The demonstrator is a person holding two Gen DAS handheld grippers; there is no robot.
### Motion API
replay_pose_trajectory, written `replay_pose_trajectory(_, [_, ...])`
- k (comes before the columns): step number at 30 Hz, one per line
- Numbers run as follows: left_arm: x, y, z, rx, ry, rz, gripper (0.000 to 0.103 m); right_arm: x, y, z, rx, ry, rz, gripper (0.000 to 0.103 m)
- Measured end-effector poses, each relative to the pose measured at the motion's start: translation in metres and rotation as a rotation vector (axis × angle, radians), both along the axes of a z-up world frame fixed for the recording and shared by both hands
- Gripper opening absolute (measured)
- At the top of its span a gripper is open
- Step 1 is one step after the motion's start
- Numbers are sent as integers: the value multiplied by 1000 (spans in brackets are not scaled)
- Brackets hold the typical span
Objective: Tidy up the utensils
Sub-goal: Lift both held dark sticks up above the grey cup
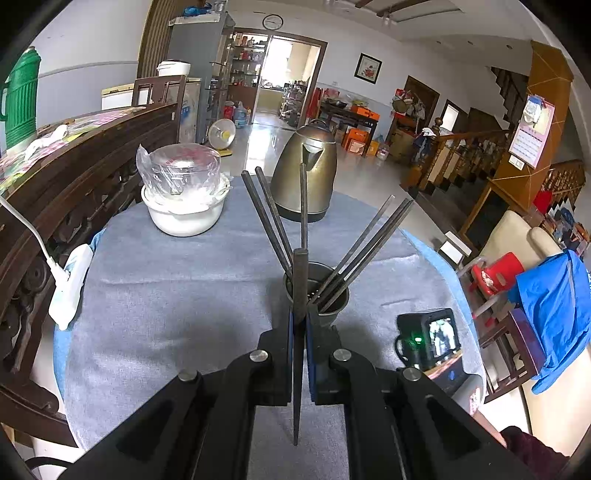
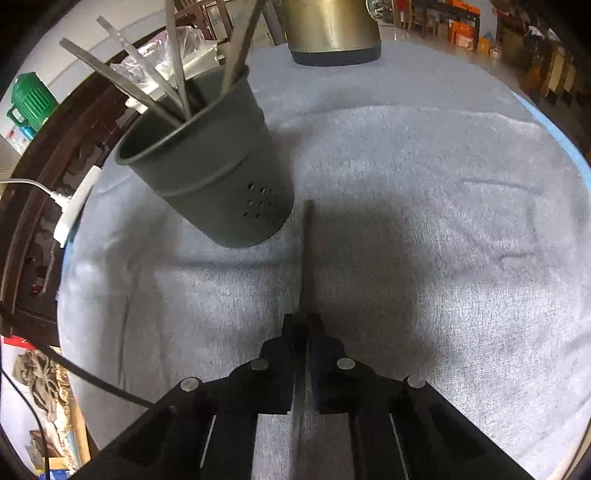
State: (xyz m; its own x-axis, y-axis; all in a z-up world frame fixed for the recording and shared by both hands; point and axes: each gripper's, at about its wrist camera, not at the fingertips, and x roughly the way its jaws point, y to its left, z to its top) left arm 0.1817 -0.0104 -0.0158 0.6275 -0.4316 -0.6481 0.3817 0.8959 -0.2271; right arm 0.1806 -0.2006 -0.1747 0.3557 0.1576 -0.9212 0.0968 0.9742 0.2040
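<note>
Grey cup point(image 2: 207, 162) already holds several chopsticks point(image 1: 354, 254) — beside it, both grippers point(image 1: 299, 317) point(image 2: 303, 325) each pinch one more chopstick point(image 2: 307, 254), not yet dropped in.

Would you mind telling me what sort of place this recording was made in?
Most likely a lived-in family home's open hall: a kettle on a cloth-covered table, a staircase, and a wall clock.
</note>
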Motion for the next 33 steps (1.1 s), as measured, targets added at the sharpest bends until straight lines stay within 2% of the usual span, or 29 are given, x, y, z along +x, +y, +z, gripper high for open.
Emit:
replay_pose_trajectory(10, [1,0,-3,3,27,9,6,-34,-24,50,114,-172,-5,6])
replay_pose_trajectory(17, [0,-5,4,5,15,-2,6,-47,-34,105,170,-365,-28,6])
replay_pose_trajectory(21, [-1,-6,12,5,-4,-2,6,-60,-35,136,209,-528,-27,6])
replay_pose_trajectory(27, [-2,-8,25,1,-31,-7,6,-72,-30,167,208,-703,-41,6])
replay_pose_trajectory(33, [-1,-10,39,1,-58,-17,6,-72,-28,181,243,-845,-55,6])
